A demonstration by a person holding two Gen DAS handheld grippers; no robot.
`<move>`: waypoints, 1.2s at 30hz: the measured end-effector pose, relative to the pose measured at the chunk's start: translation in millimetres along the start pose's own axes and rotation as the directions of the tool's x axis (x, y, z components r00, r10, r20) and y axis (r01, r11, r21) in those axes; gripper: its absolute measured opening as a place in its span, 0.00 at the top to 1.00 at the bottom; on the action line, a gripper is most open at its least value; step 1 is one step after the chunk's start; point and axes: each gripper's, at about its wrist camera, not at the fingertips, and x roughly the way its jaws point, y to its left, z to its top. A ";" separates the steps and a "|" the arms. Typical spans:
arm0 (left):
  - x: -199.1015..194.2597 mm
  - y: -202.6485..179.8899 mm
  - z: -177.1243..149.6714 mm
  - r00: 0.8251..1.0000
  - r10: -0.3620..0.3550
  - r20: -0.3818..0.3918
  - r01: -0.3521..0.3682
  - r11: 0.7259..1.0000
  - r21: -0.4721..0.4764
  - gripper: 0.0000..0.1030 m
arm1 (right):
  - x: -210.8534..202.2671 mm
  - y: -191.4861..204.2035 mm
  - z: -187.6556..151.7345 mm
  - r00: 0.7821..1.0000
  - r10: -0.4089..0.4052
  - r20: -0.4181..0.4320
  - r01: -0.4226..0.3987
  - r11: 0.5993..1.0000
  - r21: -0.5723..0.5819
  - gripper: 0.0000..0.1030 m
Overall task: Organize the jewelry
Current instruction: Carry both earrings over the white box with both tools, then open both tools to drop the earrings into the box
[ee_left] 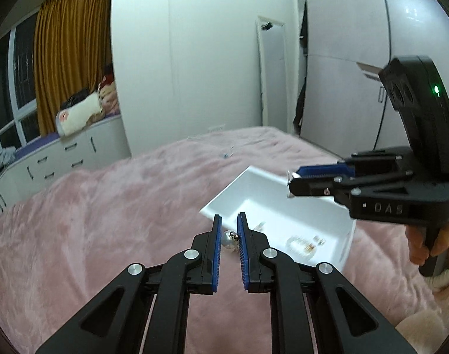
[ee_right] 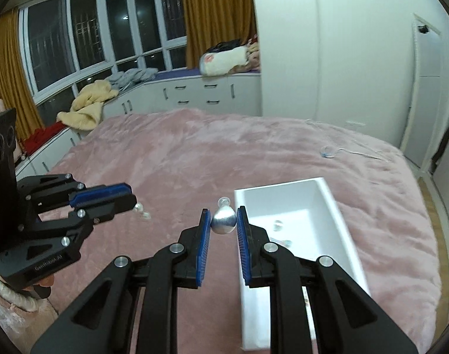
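We see fluffy pink blanket [ee_right: 224, 153] | smooth white plastic box [ee_right: 339, 206] | shiny silver metal earring [ee_right: 223, 221]

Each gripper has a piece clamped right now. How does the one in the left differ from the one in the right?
The pearl piece in the left gripper looks pale and glossy with a small metal fitting; the silver drop in the right gripper looks matte grey metal, with a clear cap on top. In its own view the drop fills the gap between the jaws; the pearl does not. Both are rounded, and held above the pink bedspread beside the white box.

pink bedspread [ee_right: 224, 153], mustard curtains [ee_left: 74, 53], drawers [ee_right: 195, 94]
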 end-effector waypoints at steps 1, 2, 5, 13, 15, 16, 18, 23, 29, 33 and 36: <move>0.1 -7.7 4.8 1.000 -0.007 0.007 0.007 1.000 0.002 0.85 | -6.4 -4.7 -1.8 1.000 -0.007 0.007 0.007 1.000 0.006 0.82; 1.5 -15.5 9.5 1.000 -0.017 0.011 0.017 1.000 0.006 0.85 | -11.8 -9.5 -3.7 1.000 -0.013 0.012 0.013 1.000 0.011 0.82; 7.1 -35.3 19.5 0.999 -0.034 0.018 0.033 0.999 0.021 0.85 | -29.3 -28.5 -10.4 0.999 -0.037 0.027 0.036 0.999 0.041 0.82; 48.3 -75.0 36.9 0.999 -0.047 0.023 0.047 0.999 0.023 0.85 | -47.2 -82.4 -35.5 0.994 -0.107 0.016 0.105 0.990 0.091 0.82; 62.2 -83.4 38.2 0.999 -0.050 0.005 0.050 0.998 0.037 0.85 | -45.7 -93.3 -41.8 0.994 -0.112 0.006 0.111 0.988 0.105 0.82; 69.2 -88.2 38.9 0.999 -0.050 -0.006 0.050 0.998 0.045 0.85 | -42.8 -99.1 -45.1 0.994 -0.110 -0.002 0.109 0.988 0.113 0.82; 86.7 -91.5 39.3 0.998 -0.054 -0.027 0.056 0.997 0.052 0.85 | -35.8 -109.0 -52.2 0.994 -0.110 -0.015 0.111 0.986 0.123 0.82; 126.3 -95.0 37.2 0.996 -0.054 -0.075 0.058 0.997 0.051 0.85 | -12.6 -125.3 -67.8 0.995 -0.084 -0.056 0.092 0.984 0.150 0.82; 170.1 -86.2 25.2 0.990 -0.039 -0.137 0.043 0.999 0.021 0.85 | 27.3 -133.3 -82.2 0.991 -0.054 -0.122 0.071 0.988 0.138 0.82; 190.7 -83.6 11.7 0.985 -0.034 -0.166 0.039 0.999 0.026 0.85 | 47.0 -134.8 -84.9 0.989 -0.033 -0.142 0.053 0.989 0.135 0.82; 204.4 -84.2 2.2 0.981 -0.035 -0.192 0.042 0.999 0.034 0.84 | 57.3 -134.3 -86.4 0.988 -0.021 -0.155 0.042 0.990 0.136 0.82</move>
